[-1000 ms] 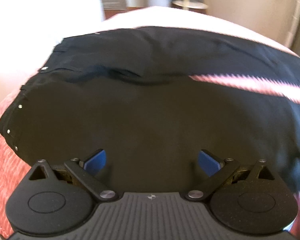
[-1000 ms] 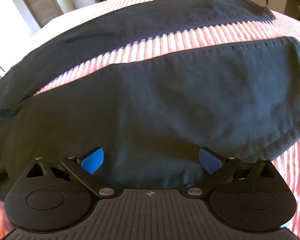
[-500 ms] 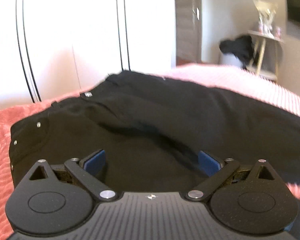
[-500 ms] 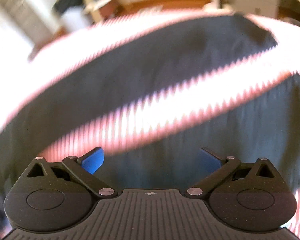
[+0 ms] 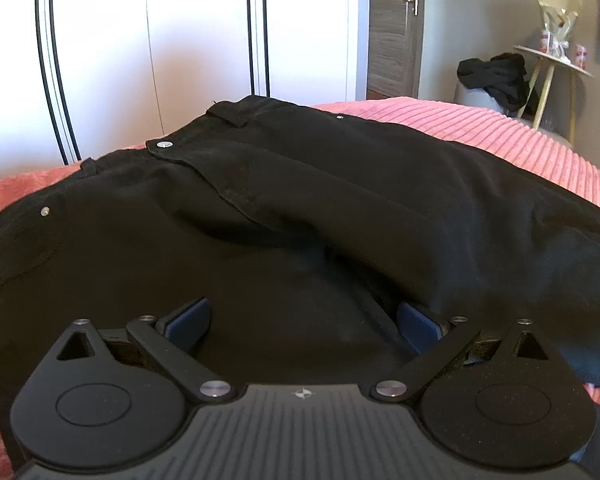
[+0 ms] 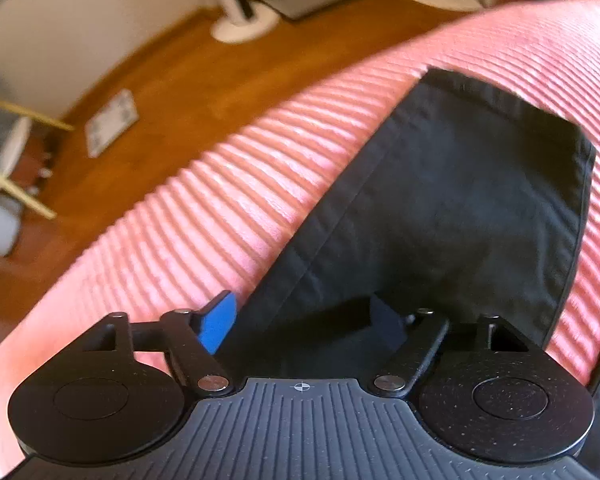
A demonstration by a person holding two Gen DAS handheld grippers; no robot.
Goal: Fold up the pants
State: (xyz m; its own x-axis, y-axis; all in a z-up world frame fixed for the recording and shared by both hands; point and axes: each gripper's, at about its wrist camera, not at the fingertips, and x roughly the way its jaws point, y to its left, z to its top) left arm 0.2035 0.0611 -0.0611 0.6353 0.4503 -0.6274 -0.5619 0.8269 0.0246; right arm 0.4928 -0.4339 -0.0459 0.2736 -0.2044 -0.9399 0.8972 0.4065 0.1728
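Black pants (image 5: pixel 300 216) lie spread on a pink ribbed bedspread (image 5: pixel 500 132), waistband with its silver button (image 5: pixel 164 144) toward the far left. My left gripper (image 5: pixel 304 320) is open, low over the crotch area, blue pads wide apart, nothing between them. In the right wrist view a black leg end with its hem (image 6: pixel 480 184) lies on the bedspread (image 6: pixel 260 208). My right gripper (image 6: pixel 304 320) is open just above that leg's edge, left pad over pink cloth, right pad over black cloth.
White wardrobe doors (image 5: pixel 180 40) stand behind the bed. A small round side table (image 5: pixel 556 60) and a bin with dark clothes (image 5: pixel 496 76) stand at the right. Past the bed edge is wooden floor (image 6: pixel 160 80) with a fan base (image 6: pixel 244 24).
Both grippers have swung and tilted up. The left now faces the waistband and wardrobe; the right moved from mid-legs to the far leg's hem by the bed edge. Both stayed open.
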